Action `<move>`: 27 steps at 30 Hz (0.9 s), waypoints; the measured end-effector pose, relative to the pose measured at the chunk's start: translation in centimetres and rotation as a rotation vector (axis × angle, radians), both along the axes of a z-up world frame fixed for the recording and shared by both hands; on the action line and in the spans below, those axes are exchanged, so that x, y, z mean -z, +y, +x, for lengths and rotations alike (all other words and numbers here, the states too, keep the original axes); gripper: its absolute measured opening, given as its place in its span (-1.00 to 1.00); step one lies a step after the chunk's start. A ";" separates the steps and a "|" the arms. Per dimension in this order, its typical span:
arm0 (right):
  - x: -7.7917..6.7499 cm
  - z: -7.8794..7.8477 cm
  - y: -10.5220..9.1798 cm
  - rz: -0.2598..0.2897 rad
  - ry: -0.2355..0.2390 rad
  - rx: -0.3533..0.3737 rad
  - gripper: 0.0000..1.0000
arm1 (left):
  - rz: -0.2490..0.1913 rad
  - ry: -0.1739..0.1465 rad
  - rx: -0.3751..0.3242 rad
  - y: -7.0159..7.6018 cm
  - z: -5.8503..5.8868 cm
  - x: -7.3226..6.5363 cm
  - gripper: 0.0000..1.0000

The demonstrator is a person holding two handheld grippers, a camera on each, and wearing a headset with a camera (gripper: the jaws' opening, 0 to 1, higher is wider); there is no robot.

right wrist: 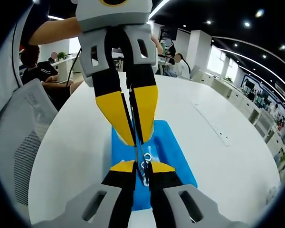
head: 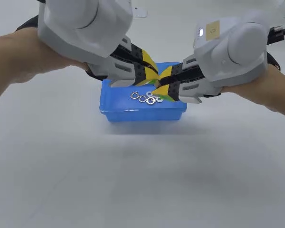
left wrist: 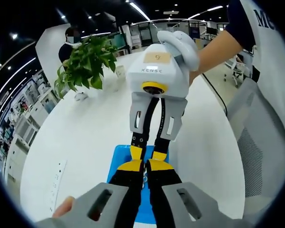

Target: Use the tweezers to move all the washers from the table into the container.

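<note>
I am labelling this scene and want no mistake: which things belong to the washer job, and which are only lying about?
Job: tweezers, washers, blue container, left gripper, right gripper.

Lying about: potted plant, mesh chair.

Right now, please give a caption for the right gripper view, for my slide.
Left gripper holds tweezers above a blue container on a white table, their tips at a few washers.

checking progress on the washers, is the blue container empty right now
No, in the head view several washers lie clustered on the floor of the blue container.
</note>
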State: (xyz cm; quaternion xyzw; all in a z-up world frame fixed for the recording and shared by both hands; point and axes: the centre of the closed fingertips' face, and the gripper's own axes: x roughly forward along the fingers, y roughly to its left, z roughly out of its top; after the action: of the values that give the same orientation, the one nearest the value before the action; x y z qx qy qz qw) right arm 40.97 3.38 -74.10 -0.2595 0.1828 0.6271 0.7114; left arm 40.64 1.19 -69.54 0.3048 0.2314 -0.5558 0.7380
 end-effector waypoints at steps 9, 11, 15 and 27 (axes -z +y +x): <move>-3.3 -1.9 -0.3 0.029 -0.061 -0.008 -0.81 | -0.038 -0.048 -0.002 0.9 -1.9 -2.8 -0.87; -3.9 -2.6 -0.2 0.028 -0.074 -0.014 -0.81 | -0.048 -0.057 -0.001 1.0 -2.7 -3.3 -0.87; -4.3 -4.0 -0.2 0.015 -0.084 -0.033 -0.82 | -0.063 -0.064 -0.001 1.3 -4.4 -3.5 -0.87; -3.0 -8.6 0.2 -0.081 -0.065 -0.117 -0.83 | -0.089 -0.021 -0.042 2.1 -9.0 -2.2 -0.87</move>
State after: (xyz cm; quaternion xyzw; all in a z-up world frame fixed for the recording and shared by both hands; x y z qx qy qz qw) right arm 32.37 3.55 -71.08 -0.3185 0.1691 0.6509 0.6681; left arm 31.67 3.30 -67.36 0.2725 0.2048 -0.5467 0.7648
